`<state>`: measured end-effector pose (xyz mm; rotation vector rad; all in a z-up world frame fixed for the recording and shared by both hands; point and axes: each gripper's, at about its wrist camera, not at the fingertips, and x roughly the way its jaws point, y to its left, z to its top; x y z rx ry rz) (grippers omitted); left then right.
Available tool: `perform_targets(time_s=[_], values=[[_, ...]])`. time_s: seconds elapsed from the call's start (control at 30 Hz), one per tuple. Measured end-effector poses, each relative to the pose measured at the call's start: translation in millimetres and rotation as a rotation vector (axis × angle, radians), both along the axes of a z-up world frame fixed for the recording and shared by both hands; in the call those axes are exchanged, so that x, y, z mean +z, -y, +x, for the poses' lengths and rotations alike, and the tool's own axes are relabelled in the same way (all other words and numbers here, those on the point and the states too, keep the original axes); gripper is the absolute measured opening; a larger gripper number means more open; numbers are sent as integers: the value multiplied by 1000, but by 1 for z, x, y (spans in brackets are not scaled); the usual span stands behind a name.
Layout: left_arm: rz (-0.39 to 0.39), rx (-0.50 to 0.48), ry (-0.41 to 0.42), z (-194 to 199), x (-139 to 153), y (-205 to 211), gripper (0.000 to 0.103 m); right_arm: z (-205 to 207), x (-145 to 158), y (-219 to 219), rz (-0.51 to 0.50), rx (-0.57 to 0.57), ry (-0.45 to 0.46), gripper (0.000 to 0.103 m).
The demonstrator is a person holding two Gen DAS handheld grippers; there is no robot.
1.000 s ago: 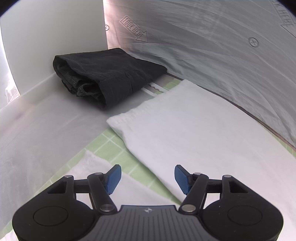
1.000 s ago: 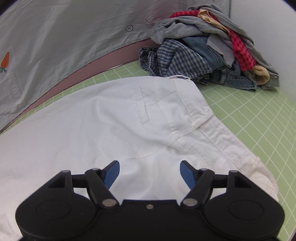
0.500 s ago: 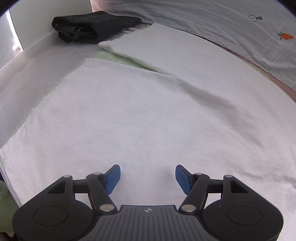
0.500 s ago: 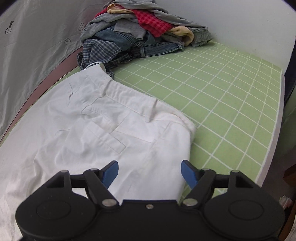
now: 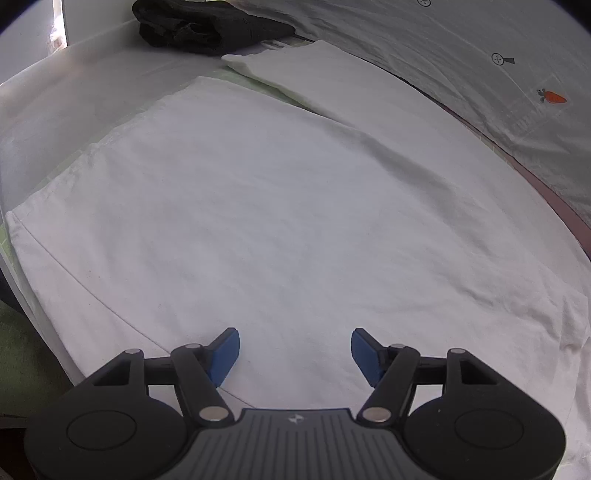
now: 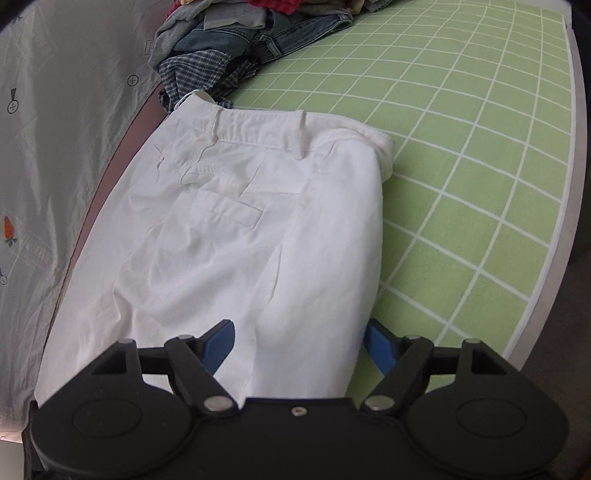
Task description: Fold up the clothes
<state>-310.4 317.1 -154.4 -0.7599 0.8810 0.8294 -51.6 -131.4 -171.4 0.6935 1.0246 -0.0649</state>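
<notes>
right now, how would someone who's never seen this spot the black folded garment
Start at the white trousers spread across the table. Follow the legs to their far ends, by the white wall. The black folded garment lies just beyond the far leg's hem, the only dark, compact bundle there.

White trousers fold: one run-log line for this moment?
white trousers: flat on mat | left hand-held gripper: open, above leg | right hand-held gripper: open, empty

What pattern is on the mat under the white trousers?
Light green mat with a white grid, clearest in the right wrist view.
</notes>
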Motion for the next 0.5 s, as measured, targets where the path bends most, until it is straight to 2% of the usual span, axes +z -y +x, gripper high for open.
perform_targets(time_s=[0.13,0.3,0.5], values=[[-78,38,76,-23,-4,-2,68,-9,-5,-11,140,-11,3,79],[-169,131,146,-57,-10,-9,68,-20,-10,-25,248,-2,-5,84],[-254,192,202,-89,-14,-16,68,-25,-10,-38,272,22,-29,85]])
